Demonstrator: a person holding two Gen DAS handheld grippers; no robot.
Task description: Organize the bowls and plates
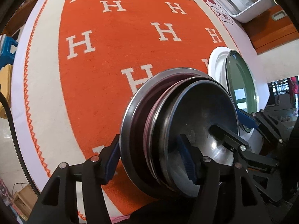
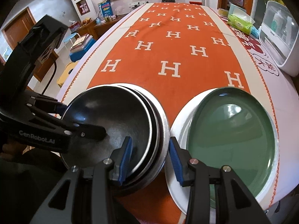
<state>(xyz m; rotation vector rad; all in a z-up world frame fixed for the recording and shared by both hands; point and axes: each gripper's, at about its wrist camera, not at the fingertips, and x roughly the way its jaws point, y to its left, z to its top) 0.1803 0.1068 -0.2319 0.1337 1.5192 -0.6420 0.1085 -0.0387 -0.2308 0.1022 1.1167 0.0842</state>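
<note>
A nested stack of dark bowls (image 1: 196, 115) stands on the orange cloth, with a grey-rimmed bowl (image 2: 164, 119) outermost. My left gripper (image 1: 148, 138) straddles the stack's near wall, one pad outside and one inside the top bowl; the pads do not look pressed, so it is open. My right gripper (image 2: 150, 139) straddles the opposite wall the same way, open, its outer pad between the bowls and a white plate (image 2: 179, 123). A green plate (image 2: 231, 130) lies on that white plate. Each gripper also shows in the other's view: right gripper (image 1: 227, 120), left gripper (image 2: 85, 118).
The orange cloth with white H letters (image 2: 168, 69) covers a long table. A white box with a clear lid (image 2: 278, 37) and a green tissue pack (image 2: 241, 22) sit along the right side. Left of the table edge are a blue stool with books (image 2: 80, 48) and a yellow stool (image 2: 65, 74).
</note>
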